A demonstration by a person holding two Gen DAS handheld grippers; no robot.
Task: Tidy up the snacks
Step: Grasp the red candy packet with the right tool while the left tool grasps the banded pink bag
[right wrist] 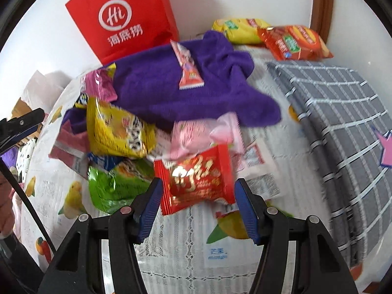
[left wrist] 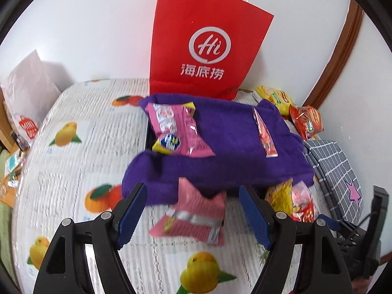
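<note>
My left claw [left wrist: 192, 216] gaped, empty, over a crinkly pink foil packet [left wrist: 191, 220] beside the fuzzy purple cloth [left wrist: 230, 142]. My right claw [right wrist: 198, 204] bracketed a glossy red square packet [right wrist: 196, 178], pads apart.

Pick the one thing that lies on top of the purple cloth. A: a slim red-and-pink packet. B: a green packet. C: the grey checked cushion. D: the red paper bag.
A: the slim red-and-pink packet lies on the purple cloth; the bag stands behind it and the cushion lies beside it.
</note>
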